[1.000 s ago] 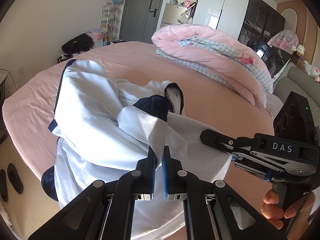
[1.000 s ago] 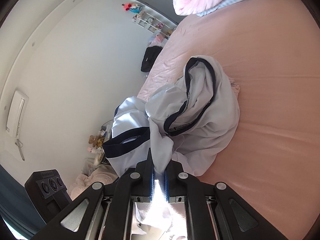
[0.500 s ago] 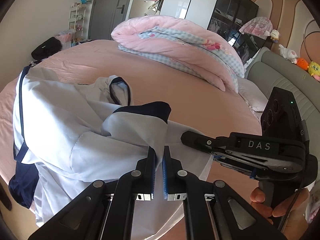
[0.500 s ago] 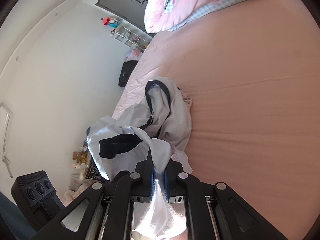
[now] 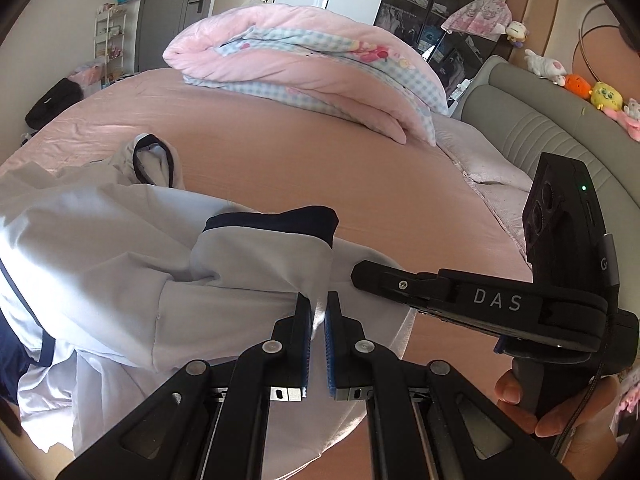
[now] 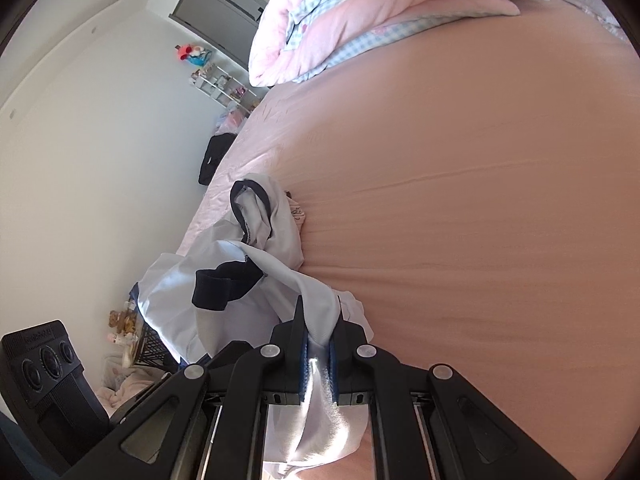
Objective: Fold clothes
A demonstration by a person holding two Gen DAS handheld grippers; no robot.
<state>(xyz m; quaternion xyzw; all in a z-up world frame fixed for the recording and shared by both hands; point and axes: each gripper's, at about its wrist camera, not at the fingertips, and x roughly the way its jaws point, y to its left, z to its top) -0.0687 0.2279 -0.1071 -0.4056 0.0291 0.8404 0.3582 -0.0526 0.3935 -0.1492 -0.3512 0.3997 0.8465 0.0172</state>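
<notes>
While both clamped on the white navy-trimmed cotton garment [image 5: 120, 264], keeping left gripper [image 5: 318, 312] and right gripper [image 6: 319, 330] level, spreading cloth toward frame centre.

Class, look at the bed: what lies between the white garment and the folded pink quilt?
Only bare pink sheet. The left wrist view shows that stretch clear between the white garment and the quilt.

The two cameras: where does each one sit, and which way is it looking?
Left wrist: sits on the left gripper, looks down along its fingers over the white garment and bed toward the quilt; shows the right gripper and the hand that holds it.
Right wrist: sits on the right gripper, looks down its fingers across the bed, tilted, toward the wall; shows its own fingers only.
Shared: garment, bed, quilt.
</notes>
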